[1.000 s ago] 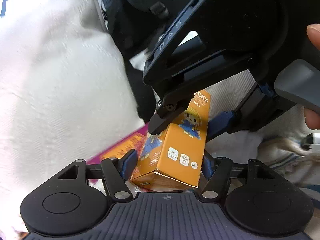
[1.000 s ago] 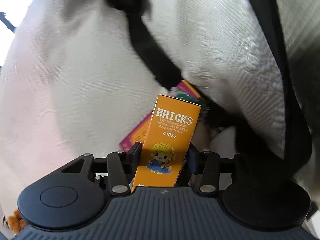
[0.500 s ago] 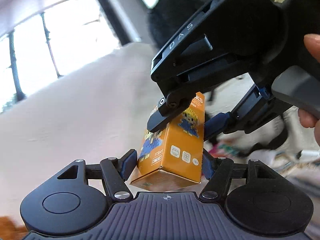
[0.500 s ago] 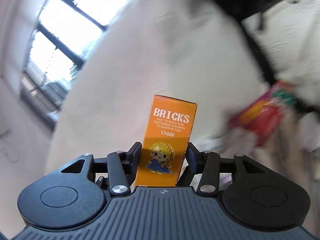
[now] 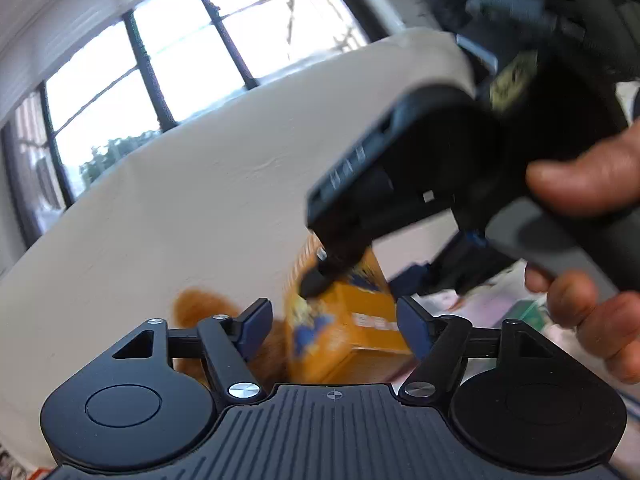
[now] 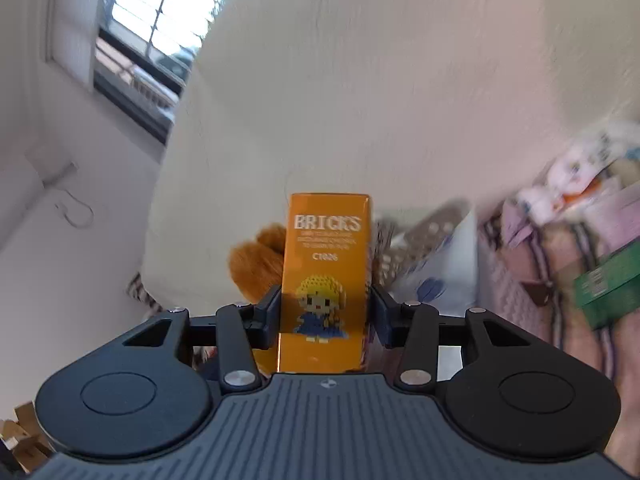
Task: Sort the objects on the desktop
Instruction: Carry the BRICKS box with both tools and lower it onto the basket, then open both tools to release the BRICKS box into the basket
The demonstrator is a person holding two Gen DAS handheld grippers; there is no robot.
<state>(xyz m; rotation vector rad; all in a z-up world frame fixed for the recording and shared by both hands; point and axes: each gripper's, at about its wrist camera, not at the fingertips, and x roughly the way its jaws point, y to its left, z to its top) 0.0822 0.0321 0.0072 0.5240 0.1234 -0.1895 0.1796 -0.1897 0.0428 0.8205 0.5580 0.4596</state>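
Orange carton point(image 6: 325, 280): rectangular glossy card, long axis upright, "BRICKS" face toward right camera | right gripper point(image 6: 325, 316): jaws clenched on carton's lower sides | left gripper point(image 5: 331, 326): jaws released, flanking the carton, blurred | far: fuzzy orange plush point(image 6: 256, 260), white textured fabric point(image 6: 360, 80)

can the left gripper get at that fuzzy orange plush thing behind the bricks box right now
Probably not directly. The left gripper is open, but the orange bricks box, clamped by the right gripper, sits between its fingers and partly blocks the plush.
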